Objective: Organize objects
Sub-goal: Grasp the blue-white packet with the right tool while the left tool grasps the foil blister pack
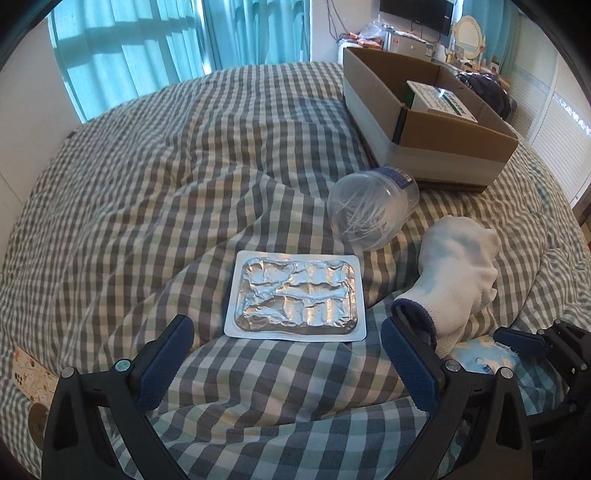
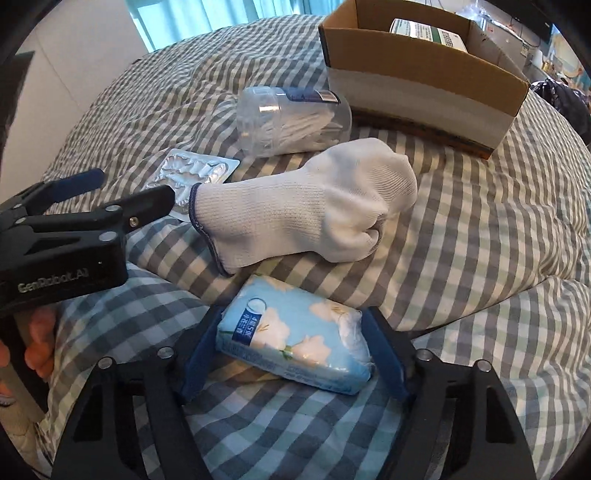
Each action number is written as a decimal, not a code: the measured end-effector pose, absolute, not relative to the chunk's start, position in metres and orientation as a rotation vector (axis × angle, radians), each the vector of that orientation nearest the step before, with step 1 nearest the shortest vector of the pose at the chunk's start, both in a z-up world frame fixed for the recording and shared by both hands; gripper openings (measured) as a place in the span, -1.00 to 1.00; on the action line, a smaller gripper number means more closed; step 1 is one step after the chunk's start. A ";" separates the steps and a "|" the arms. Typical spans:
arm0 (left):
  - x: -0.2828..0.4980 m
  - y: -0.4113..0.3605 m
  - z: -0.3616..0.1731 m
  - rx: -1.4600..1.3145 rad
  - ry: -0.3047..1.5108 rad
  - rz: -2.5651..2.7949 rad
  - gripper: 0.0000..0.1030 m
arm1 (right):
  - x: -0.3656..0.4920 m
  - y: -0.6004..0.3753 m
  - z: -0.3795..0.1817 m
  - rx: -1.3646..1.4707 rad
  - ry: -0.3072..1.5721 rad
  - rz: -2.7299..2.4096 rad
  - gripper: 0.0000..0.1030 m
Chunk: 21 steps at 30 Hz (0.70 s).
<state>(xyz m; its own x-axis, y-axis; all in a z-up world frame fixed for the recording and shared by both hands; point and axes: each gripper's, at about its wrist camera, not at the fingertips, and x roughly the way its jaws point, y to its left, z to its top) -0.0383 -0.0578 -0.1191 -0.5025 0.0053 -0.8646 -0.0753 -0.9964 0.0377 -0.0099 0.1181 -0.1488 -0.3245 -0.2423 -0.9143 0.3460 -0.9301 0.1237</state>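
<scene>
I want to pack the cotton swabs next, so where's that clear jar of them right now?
The clear jar lies on its side on the checked bedspread, just in front of the cardboard box, with the white glove nearer the grippers.

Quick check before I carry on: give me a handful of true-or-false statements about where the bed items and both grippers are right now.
1. The tissue pack sits between the pads of the right gripper. True.
2. The left gripper is clamped on the foil blister pack. False: its jaws stand open and the pack lies just ahead of them on the checked blanket.
3. The cardboard box is empty. False: a white and green carton lies inside.
4. The clear jar lies on its side. True.
5. The white glove is in the box. False: it lies on the blanket between the tissue pack and the jar.
</scene>
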 end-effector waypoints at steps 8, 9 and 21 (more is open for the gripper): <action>-0.051 -0.056 -0.134 -1.656 0.108 2.604 1.00 | -0.014 0.134 -0.114 1.448 0.105 -2.394 -0.50; -0.053 -0.055 -0.136 -1.670 0.118 2.598 1.00 | -0.014 0.138 -0.113 1.446 0.105 -2.398 -0.50; -0.080 -0.044 -0.157 -1.756 0.176 2.524 1.00 | -0.016 0.143 -0.113 1.446 0.051 -2.393 -0.53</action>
